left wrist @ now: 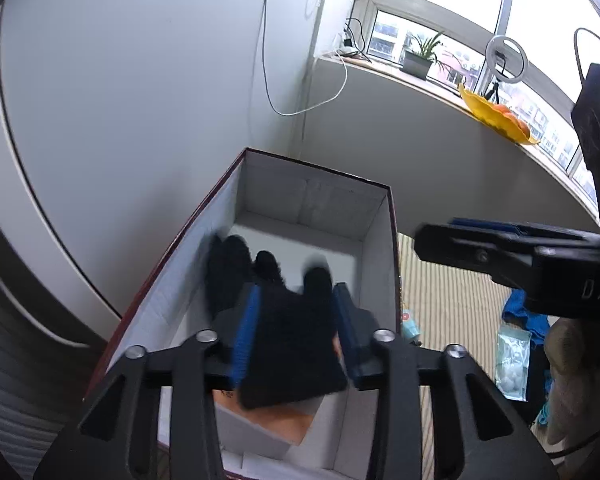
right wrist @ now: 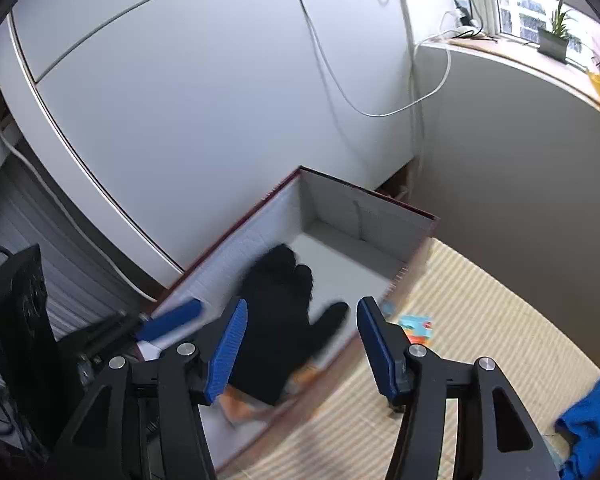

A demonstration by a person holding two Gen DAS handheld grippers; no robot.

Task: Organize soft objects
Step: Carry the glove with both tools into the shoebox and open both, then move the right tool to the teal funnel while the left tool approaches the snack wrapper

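The left gripper pinches a black glove over the box, fingertips pointing far, cuff near. The right gripper is spread, holding nothing.

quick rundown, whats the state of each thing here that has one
box: lid off, open top
black glove: between the left fingers, over the box, blurred
left hand-held gripper: shut on the black glove
right hand-held gripper: open, holding nothing
blue cloth: crumpled on the striped mat, outside the box
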